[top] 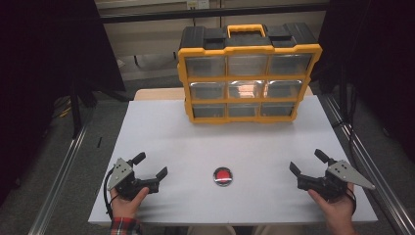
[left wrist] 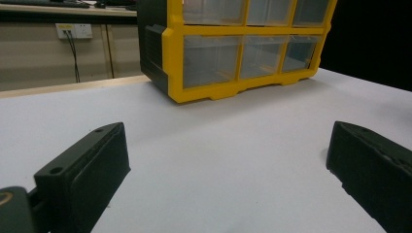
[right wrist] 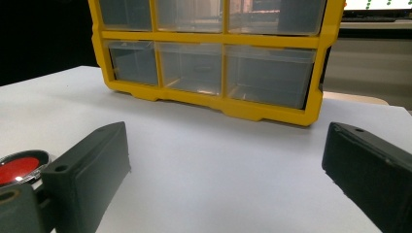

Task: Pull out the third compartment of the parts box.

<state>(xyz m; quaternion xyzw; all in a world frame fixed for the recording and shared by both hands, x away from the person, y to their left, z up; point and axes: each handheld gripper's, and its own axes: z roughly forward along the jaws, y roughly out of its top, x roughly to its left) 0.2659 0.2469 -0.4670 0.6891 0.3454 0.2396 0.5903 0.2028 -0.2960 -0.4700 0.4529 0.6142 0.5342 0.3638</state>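
Resting on table (top: 186,142), both grippers idle: left gripper (top: 150,165) and right gripper (top: 304,163) with jaws wide apart, nothing between. Red disc (top: 223,176) lies between them near front edge, untouched. Organizer (top: 247,73) stands at far edge, drawers closed (contents unclear). Judged: start step. Next move calls for reach toward disc, jaws straddling it.

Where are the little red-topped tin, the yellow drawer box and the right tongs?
red-topped tin (top: 223,176), high view, red lid centre
yellow drawer box (top: 249,79), high view, frame bar
right tongs (top: 306,164), high view, between the tips
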